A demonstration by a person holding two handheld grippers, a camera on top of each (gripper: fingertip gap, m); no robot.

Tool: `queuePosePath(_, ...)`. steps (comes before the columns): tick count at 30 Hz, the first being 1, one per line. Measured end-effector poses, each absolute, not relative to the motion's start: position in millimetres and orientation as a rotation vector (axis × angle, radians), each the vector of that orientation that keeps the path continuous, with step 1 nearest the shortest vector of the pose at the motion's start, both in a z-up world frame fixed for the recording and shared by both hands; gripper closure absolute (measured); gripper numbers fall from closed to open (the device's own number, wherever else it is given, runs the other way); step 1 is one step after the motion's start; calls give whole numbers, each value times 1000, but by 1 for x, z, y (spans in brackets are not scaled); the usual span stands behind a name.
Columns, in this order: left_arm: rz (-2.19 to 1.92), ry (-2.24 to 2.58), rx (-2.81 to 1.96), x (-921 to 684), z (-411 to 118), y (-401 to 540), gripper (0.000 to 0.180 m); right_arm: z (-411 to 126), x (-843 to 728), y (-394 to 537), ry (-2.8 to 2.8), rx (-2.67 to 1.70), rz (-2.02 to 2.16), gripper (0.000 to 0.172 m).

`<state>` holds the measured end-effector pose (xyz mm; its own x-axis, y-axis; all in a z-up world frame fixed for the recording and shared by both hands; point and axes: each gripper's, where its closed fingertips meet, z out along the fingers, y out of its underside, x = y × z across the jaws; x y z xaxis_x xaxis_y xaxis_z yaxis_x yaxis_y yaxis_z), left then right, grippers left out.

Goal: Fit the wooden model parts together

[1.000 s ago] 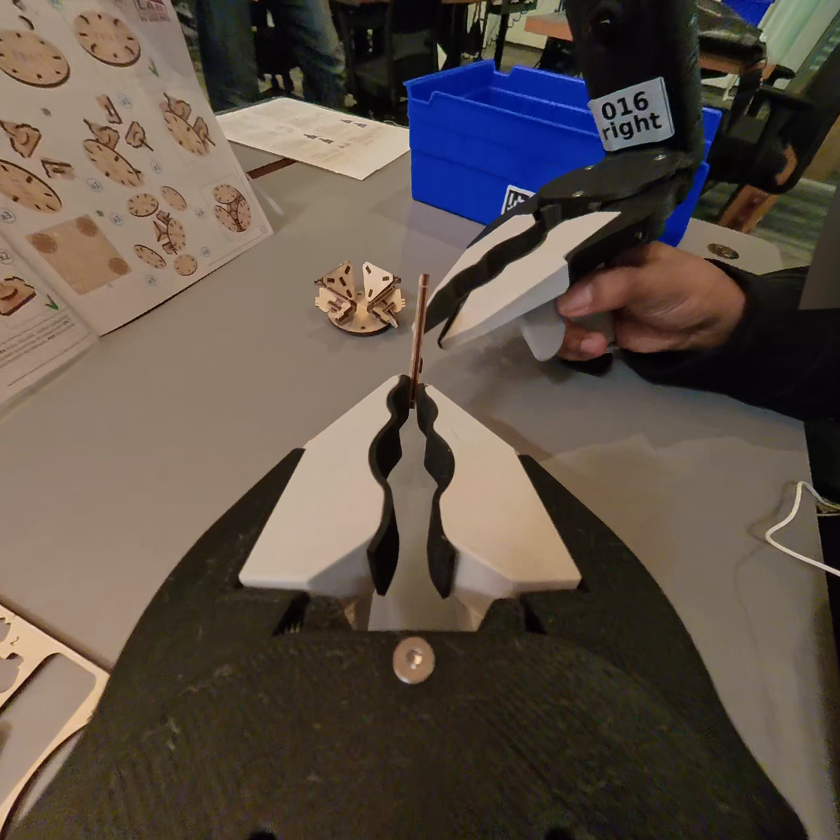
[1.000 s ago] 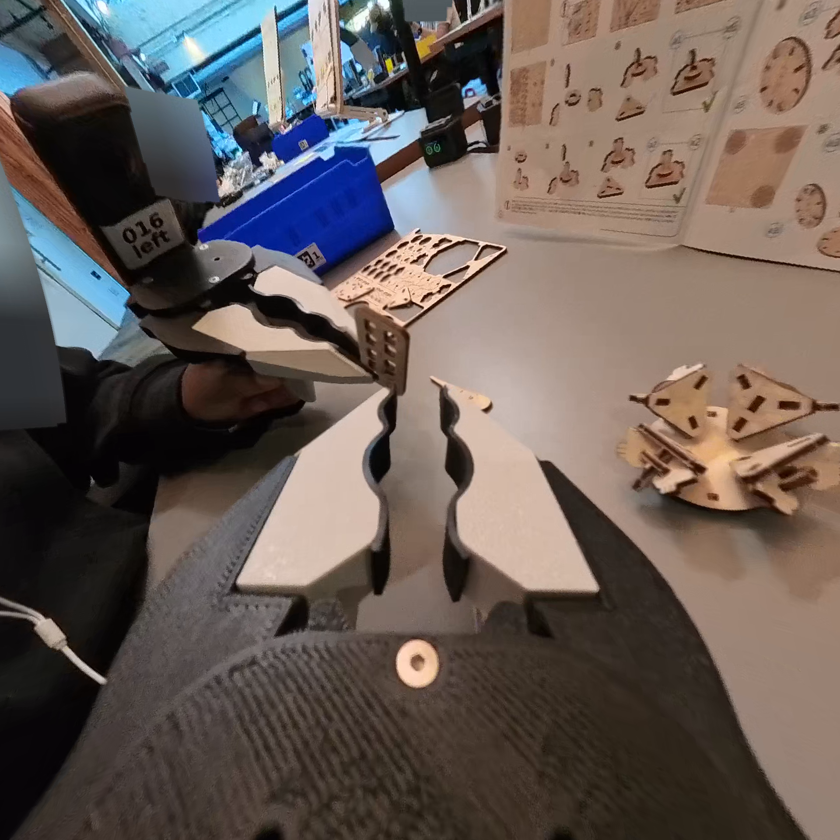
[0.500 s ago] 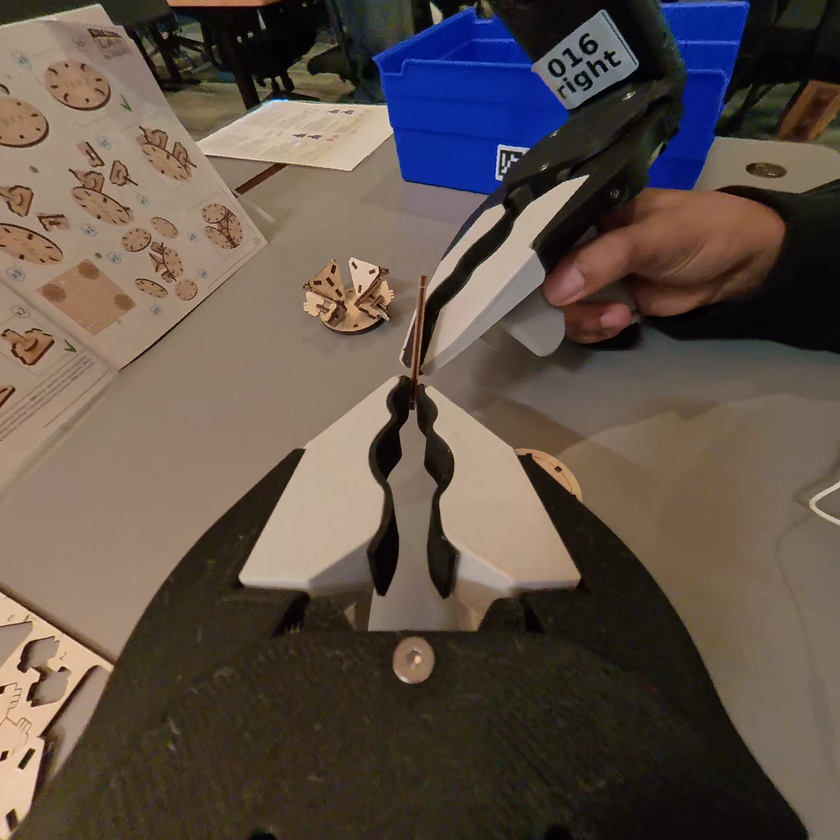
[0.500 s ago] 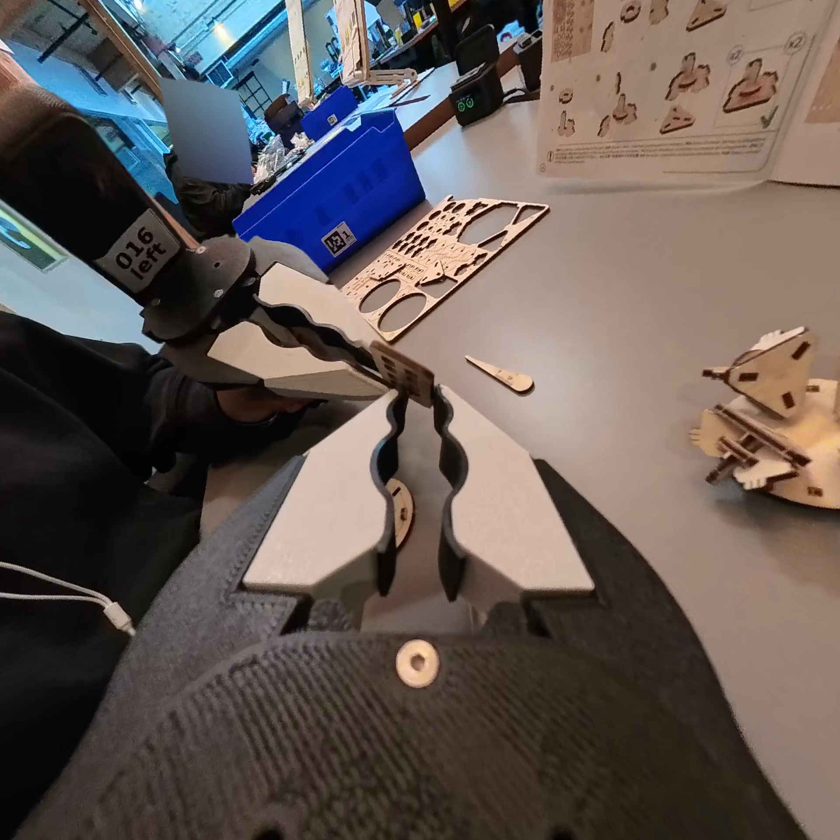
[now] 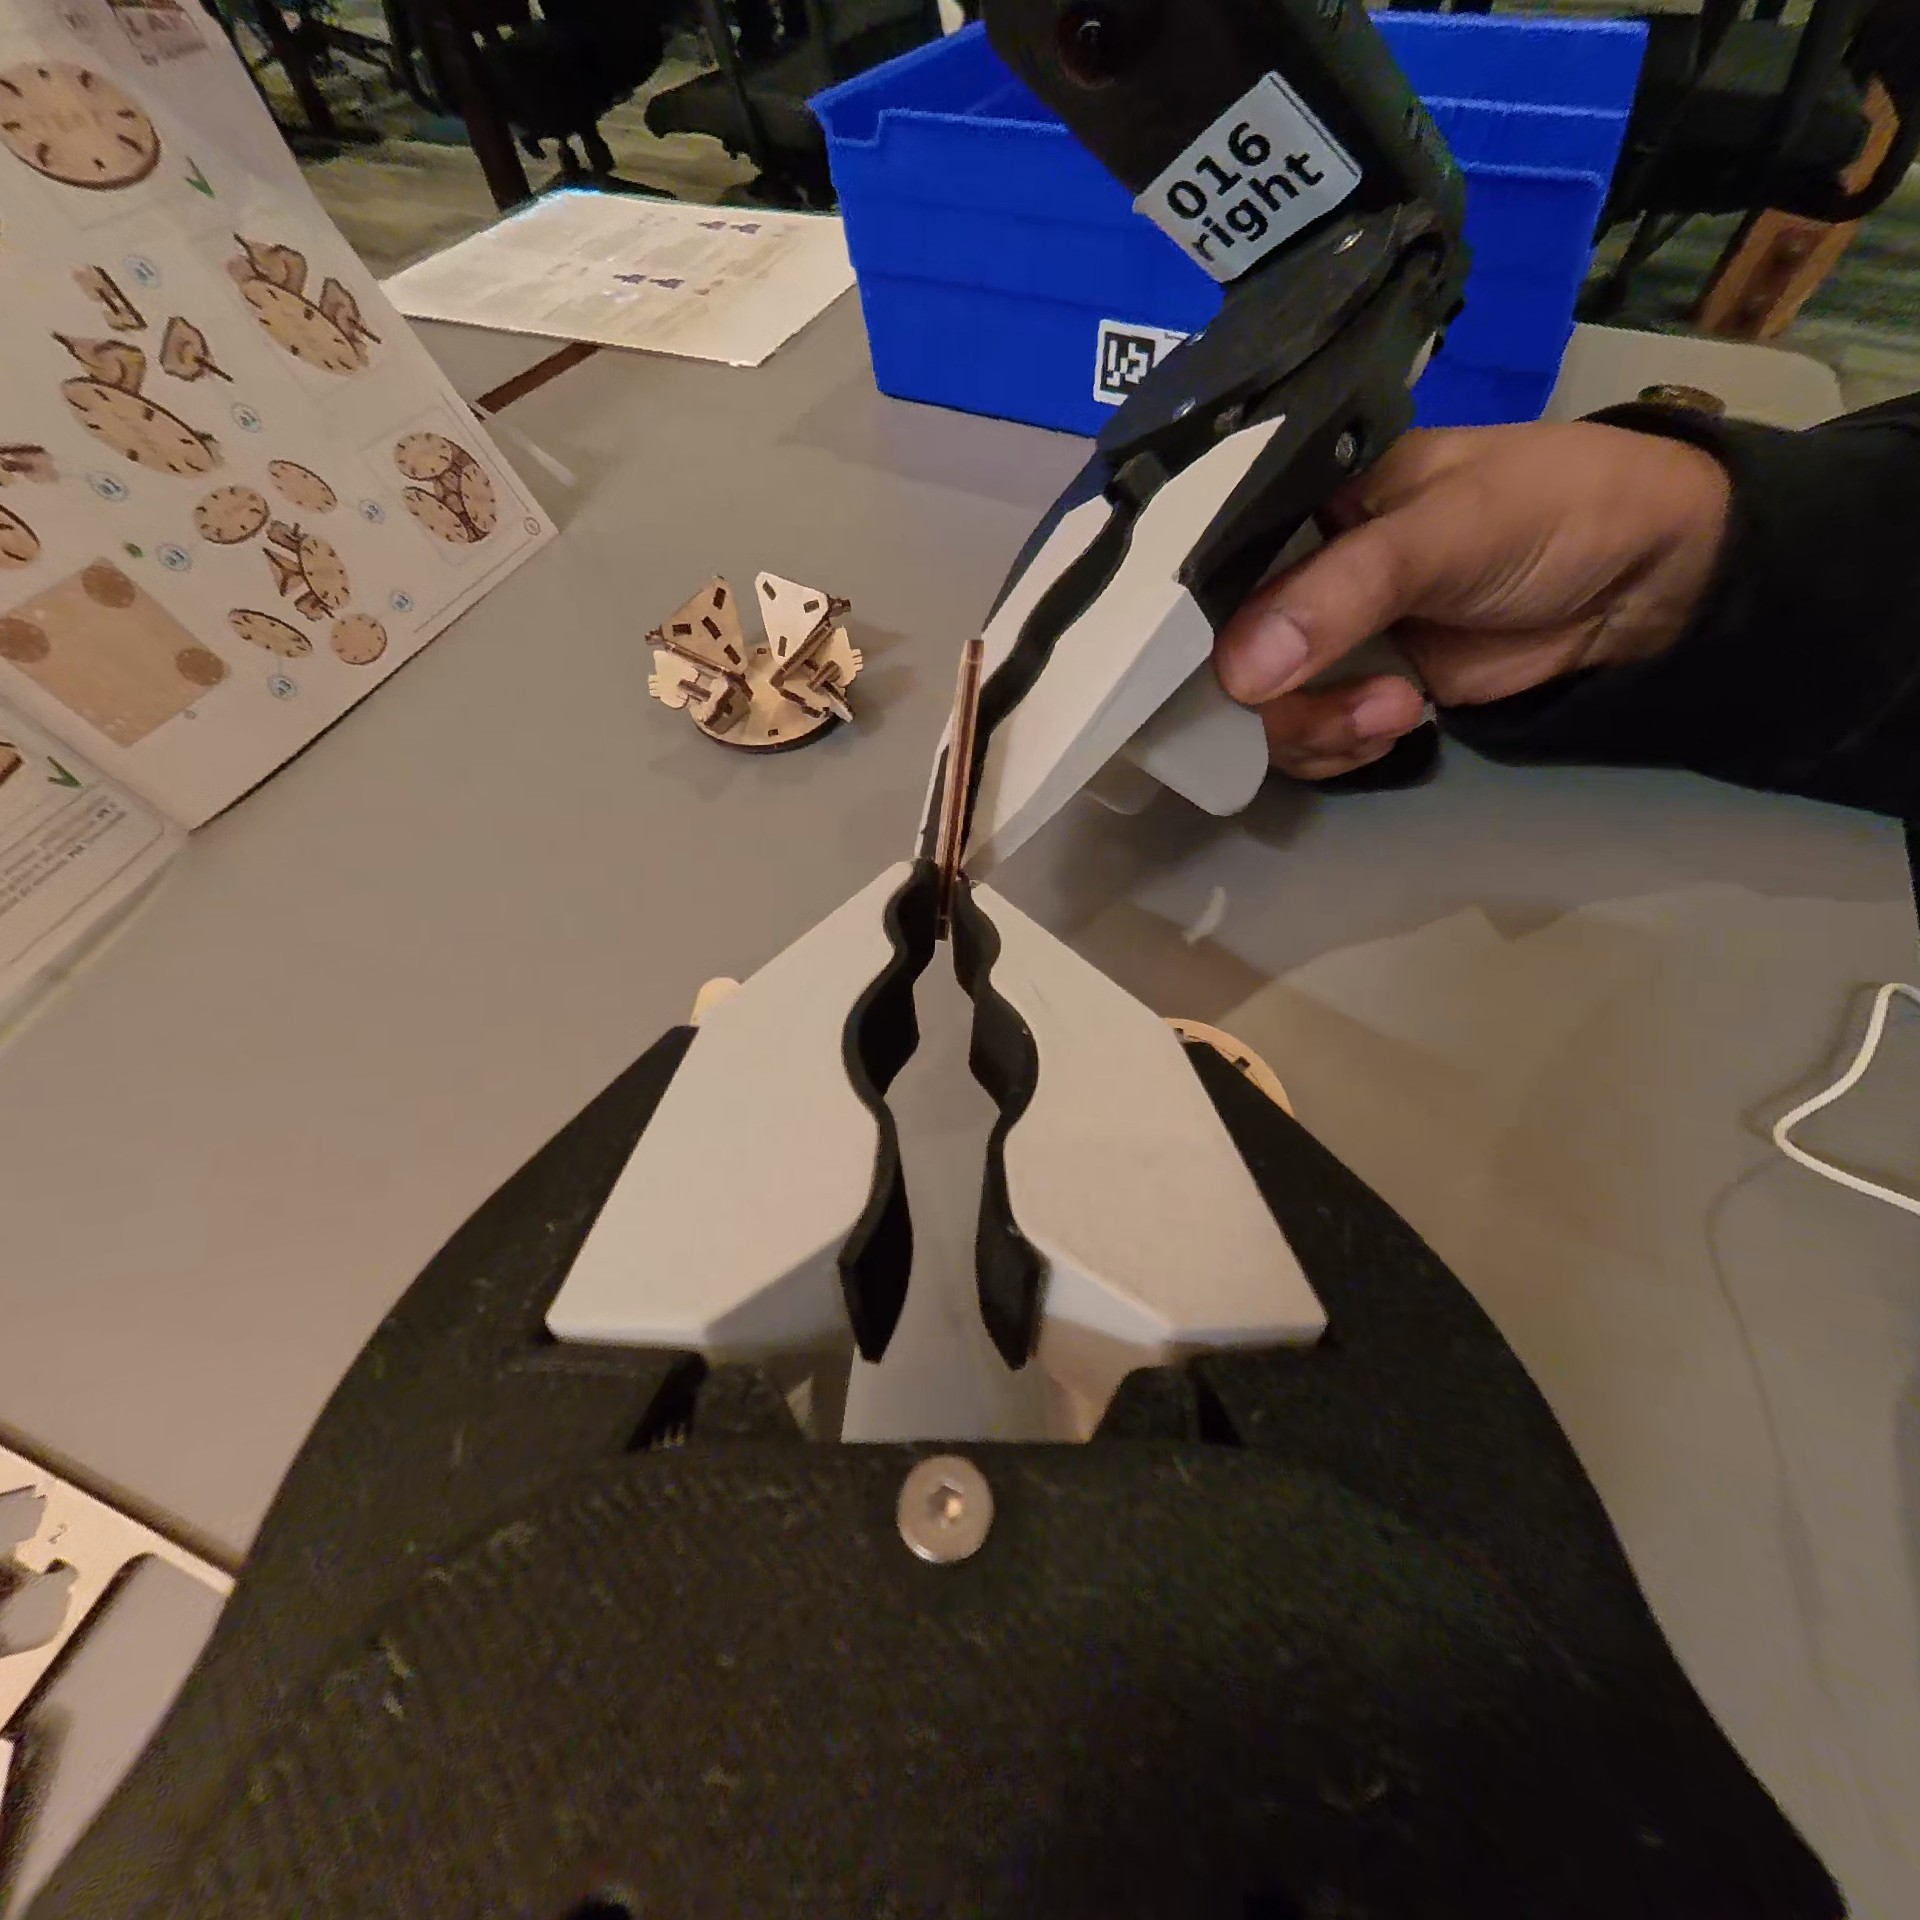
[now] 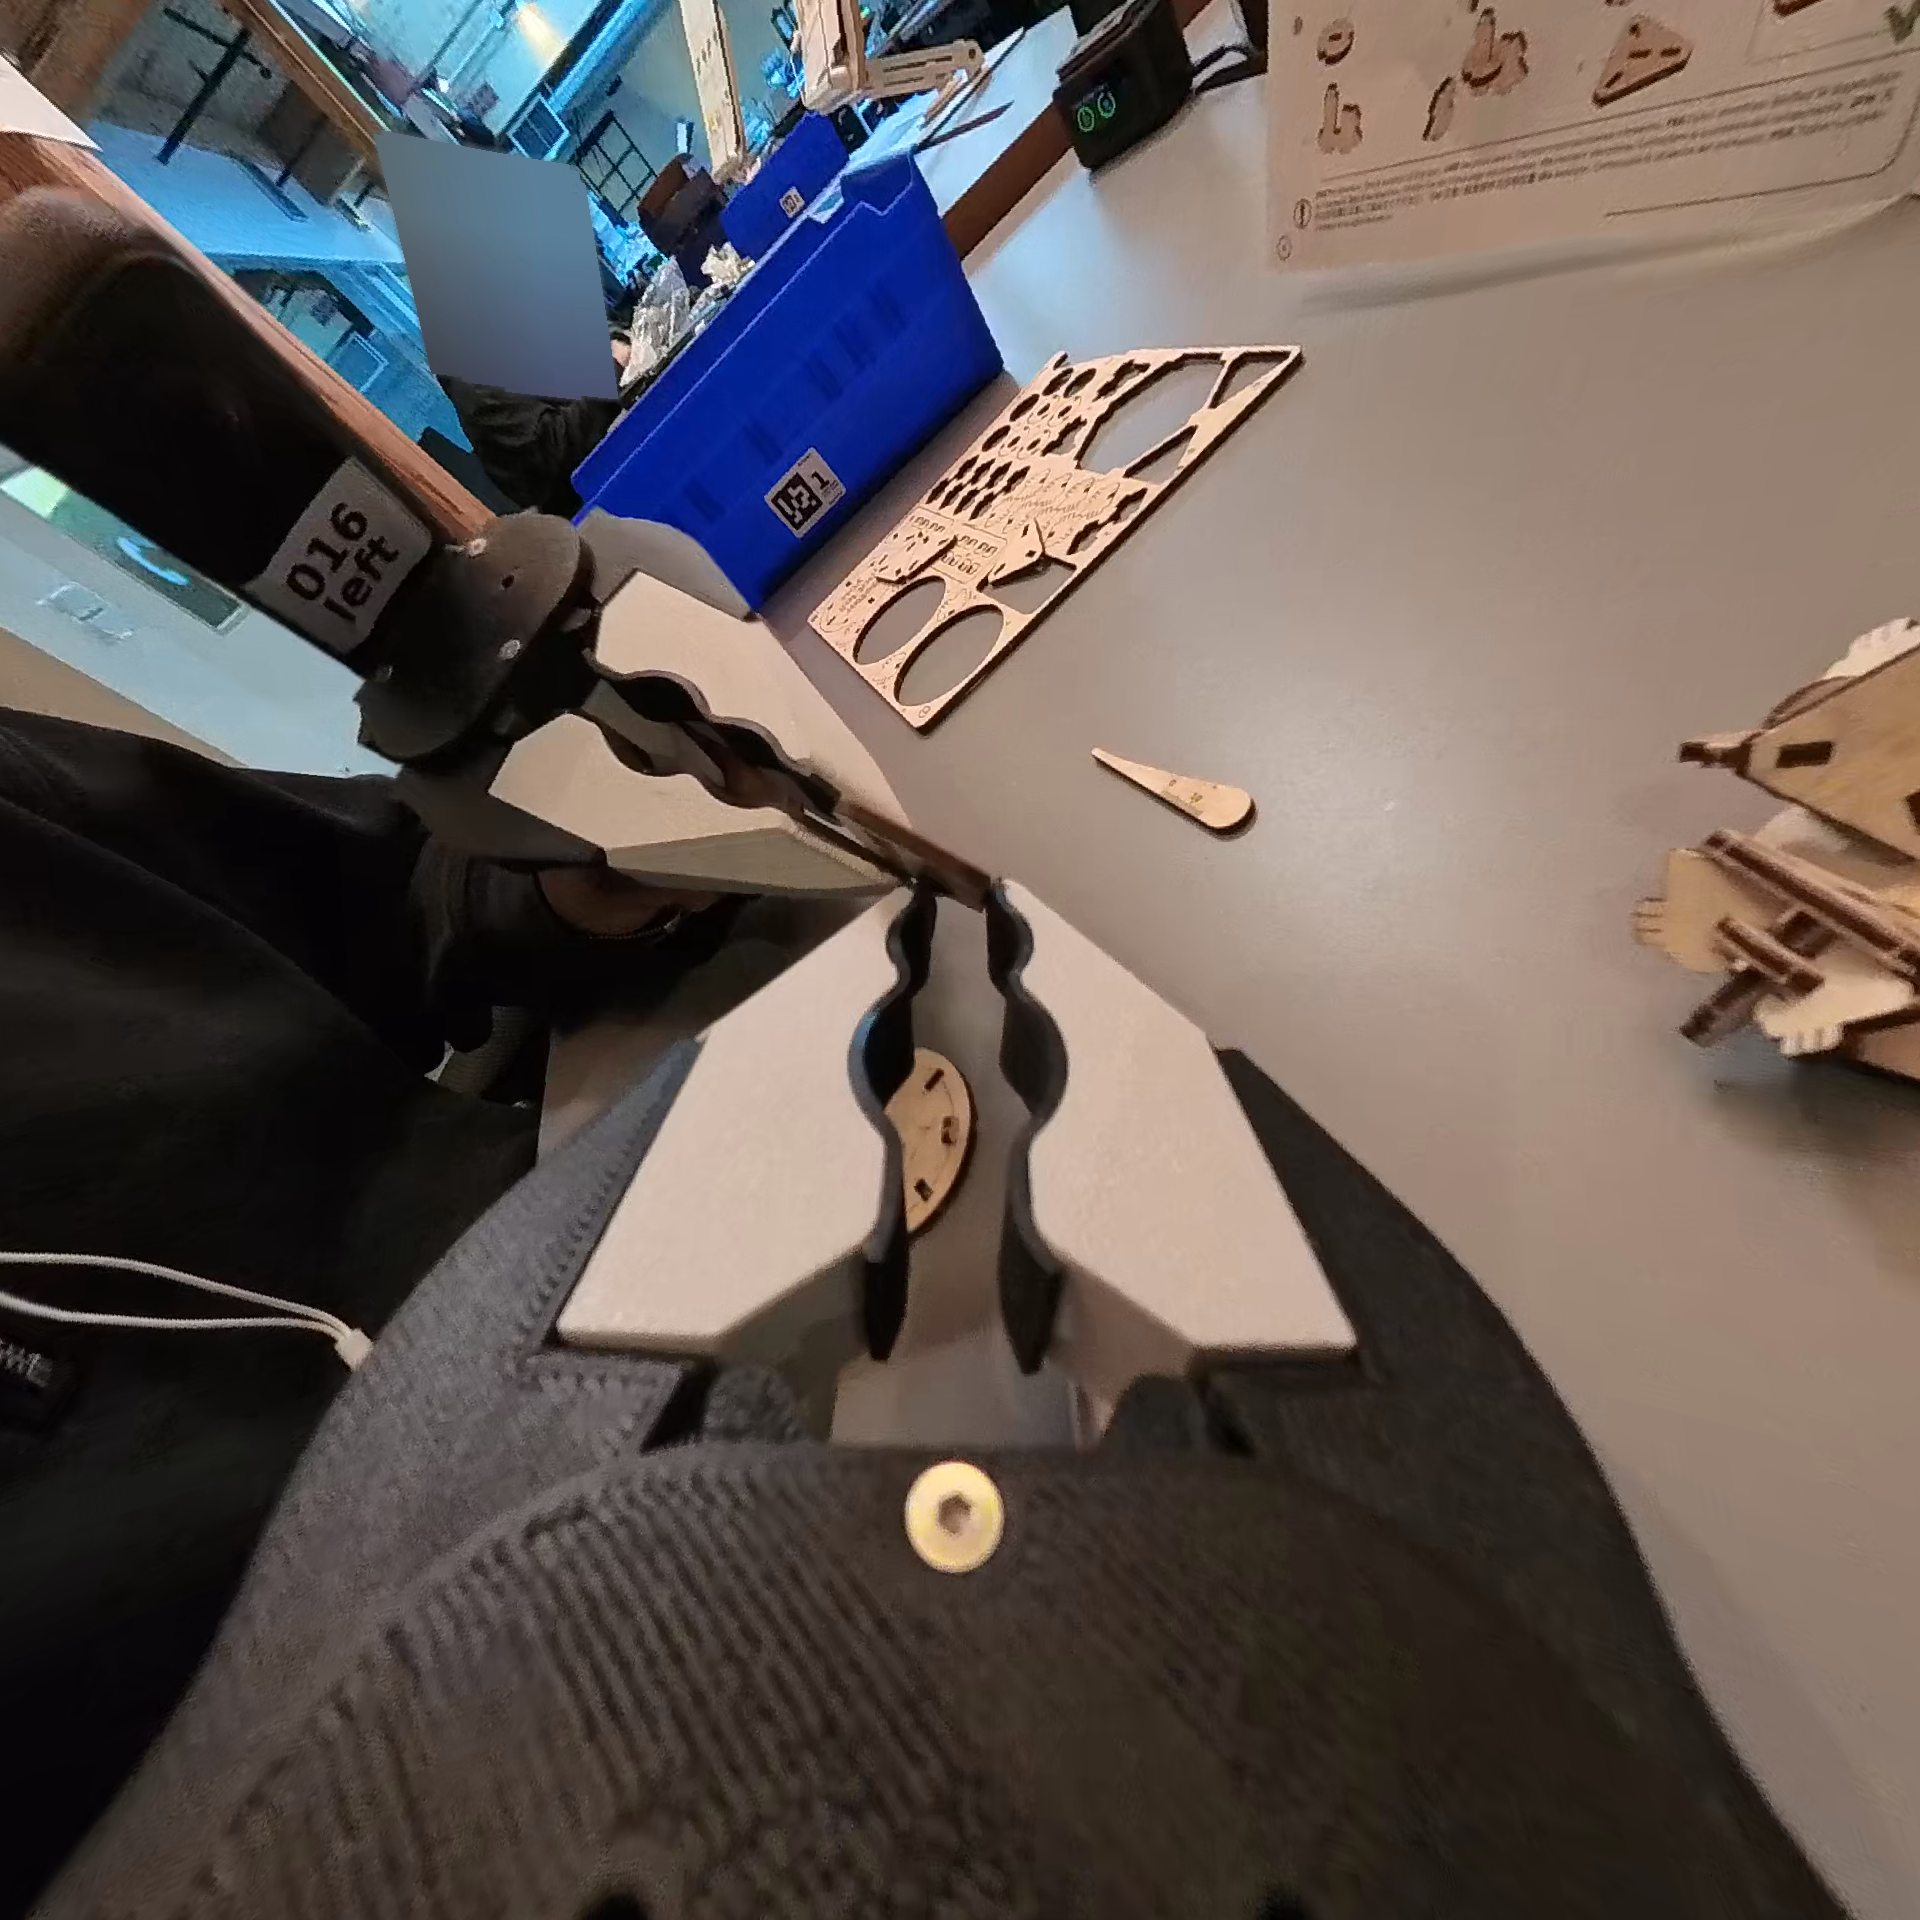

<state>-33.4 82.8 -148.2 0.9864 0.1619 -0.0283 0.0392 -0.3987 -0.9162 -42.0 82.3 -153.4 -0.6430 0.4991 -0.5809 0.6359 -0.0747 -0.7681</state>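
Note:
My left gripper (image 5: 940,883) is shut on a thin flat wooden piece (image 5: 958,748), which stands edge-on out of its tips. In the right wrist view the left gripper (image 6: 842,831) comes in from the left with the same piece (image 6: 914,857). My right gripper (image 6: 956,904) has its fingertips close on either side of the piece's free end, a narrow gap between them. In the left wrist view the right gripper (image 5: 961,847) reaches down from the upper right, held by a hand (image 5: 1455,603). Both are above the grey table (image 5: 416,935).
A small wooden assembly (image 5: 748,675) stands on the table, also in the right wrist view (image 6: 1808,894). A blue bin (image 5: 987,239), instruction sheets (image 5: 156,416), a cut-out wooden sheet (image 6: 1039,540), a teardrop piece (image 6: 1174,790), a round disc (image 6: 930,1143) and a white cable (image 5: 1849,1091) lie around. Both grippers' tips are close together, under 4 cm apart.
The right gripper moved in to the wooden piece and its jaws narrowed around the free end. The piece now shows edge-on to the right camera. The left gripper kept hold throughout.

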Motion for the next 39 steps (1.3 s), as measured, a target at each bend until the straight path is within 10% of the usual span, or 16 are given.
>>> queuePosePath(19,155,-229,-1944,-51,-141,74,180,-160,-42,91,2082,1289,-1768,172)
queuePosePath(26,-41,-303,-1885,-49,-140,75,180,-151,-44,78,2009,1270,-1845,139)
queuePosePath(39,116,-139,-1928,-32,-139,82,180,-148,-40,78,1960,1220,-1843,163)
